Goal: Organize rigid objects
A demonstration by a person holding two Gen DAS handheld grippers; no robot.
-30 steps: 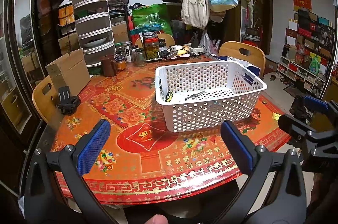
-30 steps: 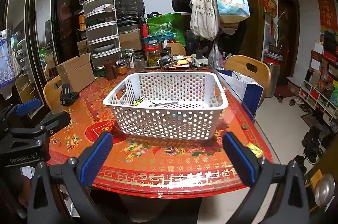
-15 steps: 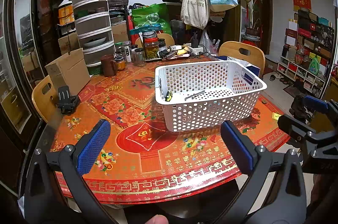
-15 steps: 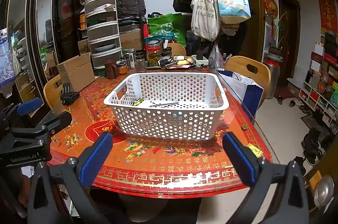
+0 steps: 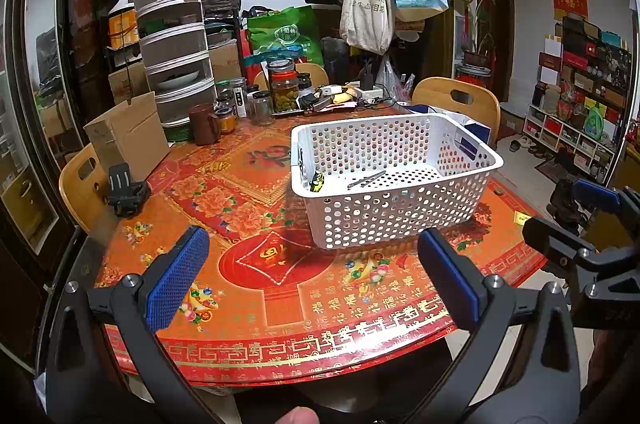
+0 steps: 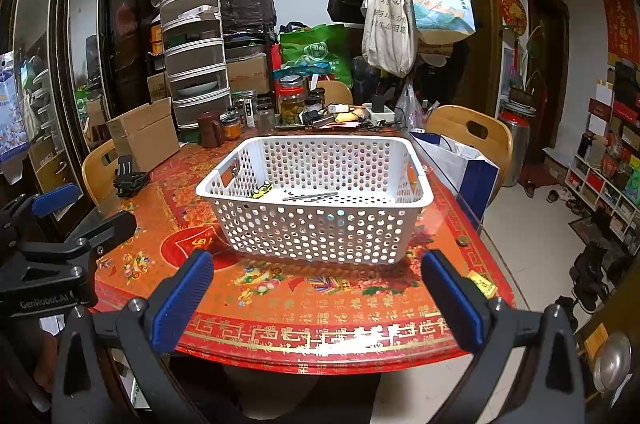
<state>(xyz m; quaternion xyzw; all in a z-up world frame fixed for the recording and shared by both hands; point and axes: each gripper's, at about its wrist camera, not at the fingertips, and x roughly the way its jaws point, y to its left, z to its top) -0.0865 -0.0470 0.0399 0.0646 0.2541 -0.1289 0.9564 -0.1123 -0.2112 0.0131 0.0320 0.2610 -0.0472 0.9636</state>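
Note:
A white perforated basket (image 5: 400, 220) (image 6: 320, 236) stands on the round red table (image 5: 280, 304) (image 6: 320, 316). Inside it lie a small yellow-and-black item (image 5: 316, 181) (image 6: 262, 191) and a thin metal tool (image 5: 366, 179) (image 6: 310, 197). My left gripper (image 5: 312, 274) is open and empty, held back over the table's near edge, short of the basket. My right gripper (image 6: 316, 288) is open and empty, also short of the basket. Each gripper shows at the edge of the other's view (image 5: 576, 248) (image 6: 60, 244).
A black clip-like holder (image 5: 126, 190) (image 6: 128, 176) and a cardboard box (image 5: 128, 136) (image 6: 144, 134) sit at the table's left. Jars, a brown mug (image 5: 204, 124) and chargers crowd the far side. Wooden chairs (image 5: 460, 100) ring the table. A coin (image 6: 463, 241) and a yellow slip (image 6: 482, 284) lie at right.

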